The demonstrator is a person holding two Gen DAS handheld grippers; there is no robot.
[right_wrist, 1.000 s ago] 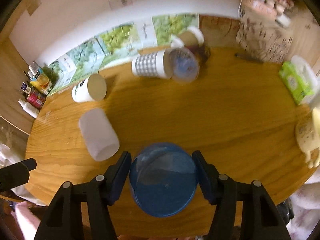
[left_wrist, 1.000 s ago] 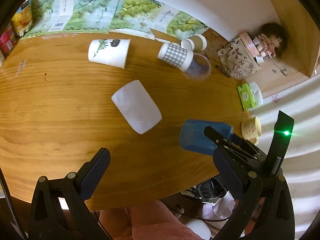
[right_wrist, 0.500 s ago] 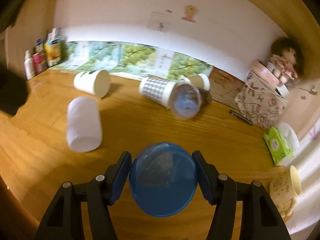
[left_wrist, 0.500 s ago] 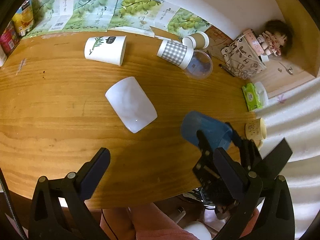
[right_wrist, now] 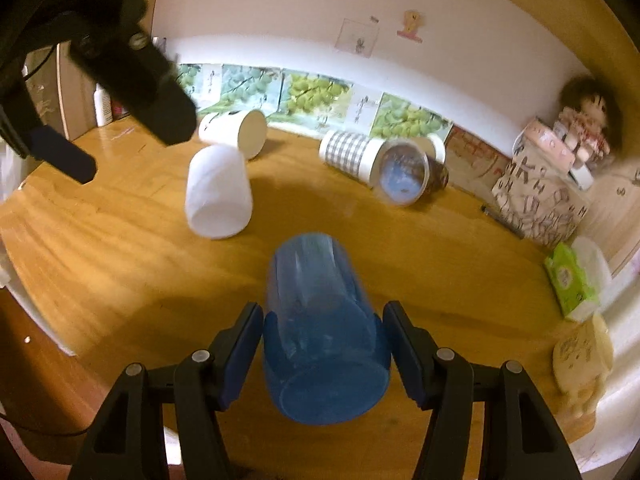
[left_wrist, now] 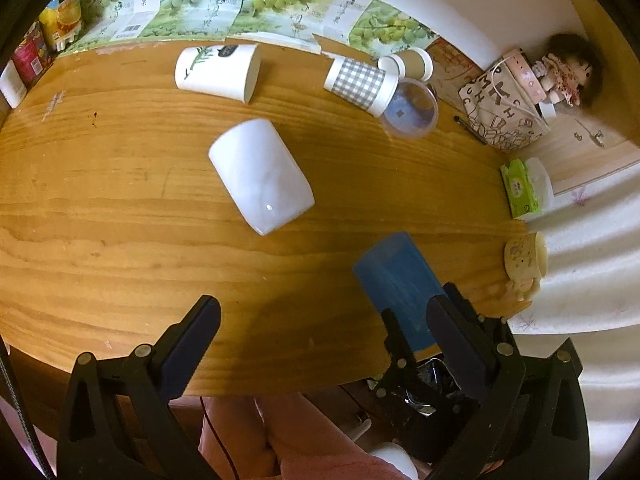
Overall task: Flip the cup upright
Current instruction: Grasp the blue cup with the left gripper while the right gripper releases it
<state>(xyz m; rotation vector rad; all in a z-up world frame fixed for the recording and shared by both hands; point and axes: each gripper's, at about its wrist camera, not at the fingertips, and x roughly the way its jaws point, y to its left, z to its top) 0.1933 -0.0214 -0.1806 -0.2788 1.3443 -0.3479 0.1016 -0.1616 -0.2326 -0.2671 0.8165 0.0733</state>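
**Legible lettering**

Scattered capital letters printed across the beige pouch (left_wrist: 505, 114), among them H, M, C and K. Barcode on one grape-print carton (left_wrist: 136, 4), digits too small to read. Bottle and green packet labels unreadable.

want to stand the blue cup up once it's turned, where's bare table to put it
Bare wood runs along the near edge of the table, left of the blue cup and in front of the white cup. The back is crowded: leaf-print cup, checked cup, clear cup.
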